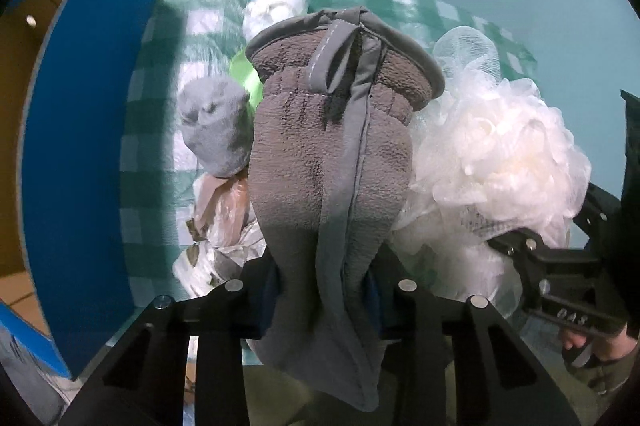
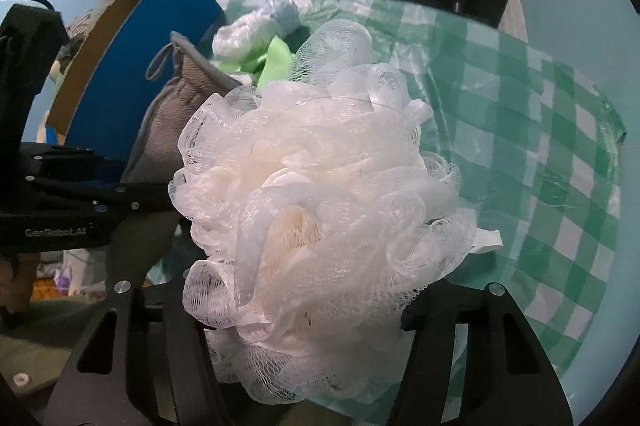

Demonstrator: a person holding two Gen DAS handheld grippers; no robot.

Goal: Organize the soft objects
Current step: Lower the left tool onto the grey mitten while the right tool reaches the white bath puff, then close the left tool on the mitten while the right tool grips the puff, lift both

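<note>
A grey fleece mitt [image 1: 332, 154] with a hanging loop dangles over the green checked cloth, and my left gripper [image 1: 328, 290] is shut on its lower part. In the right wrist view the same mitt [image 2: 168, 130] shows at the left, beside the blue box. A white mesh bath pouf [image 2: 320, 194] fills the middle of that view, with my right gripper [image 2: 308, 302] shut on its underside. From the left wrist view the pouf [image 1: 500, 154] hangs just right of the mitt, close against it.
A green checked cloth [image 1: 160, 106] lines the bin below. On it lie a balled grey sock [image 1: 216, 130], a bright green cloth [image 1: 244, 74], plastic-wrapped white items [image 1: 276, 6] and a floral packet [image 1: 216, 250]. A blue box wall [image 1: 80, 146] stands at the left.
</note>
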